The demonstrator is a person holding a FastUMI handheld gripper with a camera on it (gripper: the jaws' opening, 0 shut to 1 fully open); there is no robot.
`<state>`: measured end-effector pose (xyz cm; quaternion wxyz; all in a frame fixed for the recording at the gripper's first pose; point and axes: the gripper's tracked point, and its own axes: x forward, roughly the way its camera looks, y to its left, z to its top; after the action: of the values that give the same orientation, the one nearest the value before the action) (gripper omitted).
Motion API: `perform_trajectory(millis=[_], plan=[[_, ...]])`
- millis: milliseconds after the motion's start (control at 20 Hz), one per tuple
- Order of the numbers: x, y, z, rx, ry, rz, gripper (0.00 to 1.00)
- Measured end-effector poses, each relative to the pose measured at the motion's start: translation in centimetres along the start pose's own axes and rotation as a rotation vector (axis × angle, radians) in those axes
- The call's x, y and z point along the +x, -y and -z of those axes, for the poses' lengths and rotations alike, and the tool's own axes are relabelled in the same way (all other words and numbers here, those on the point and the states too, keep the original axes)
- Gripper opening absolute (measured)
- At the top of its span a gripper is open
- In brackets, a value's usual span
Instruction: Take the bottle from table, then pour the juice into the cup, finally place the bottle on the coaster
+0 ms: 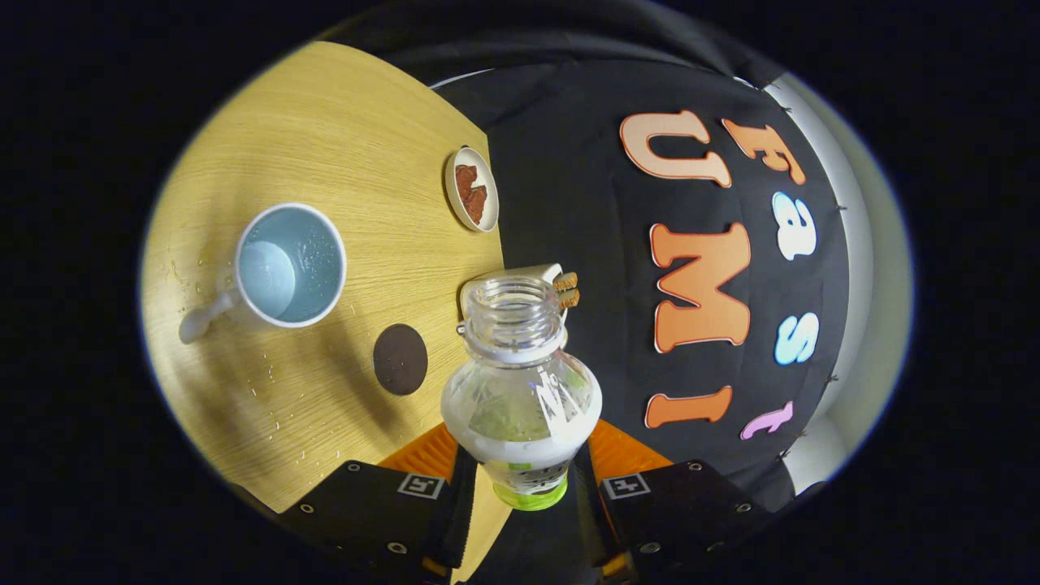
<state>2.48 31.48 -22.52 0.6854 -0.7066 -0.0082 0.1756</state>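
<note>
Firmly gripper around uncapped bottle

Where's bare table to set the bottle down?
Gripper is shut on the bottle. The dark coaster is bare, with open wood between it and the cup. Crowded along the wall edge: snack dish and a white holder behind the bottle.

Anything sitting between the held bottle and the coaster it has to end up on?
Nothing visible does. The gripper fingers clamp the uncapped bottle; the dark coaster lies just beside it on bare table, with the cup farther off beyond the coaster.
</note>
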Motion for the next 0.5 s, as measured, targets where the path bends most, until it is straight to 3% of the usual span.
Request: perform_trajectory(millis=[500], plan=[[1.3,1.0,-1.4,-0.222,0.054,0.067,0.56]])
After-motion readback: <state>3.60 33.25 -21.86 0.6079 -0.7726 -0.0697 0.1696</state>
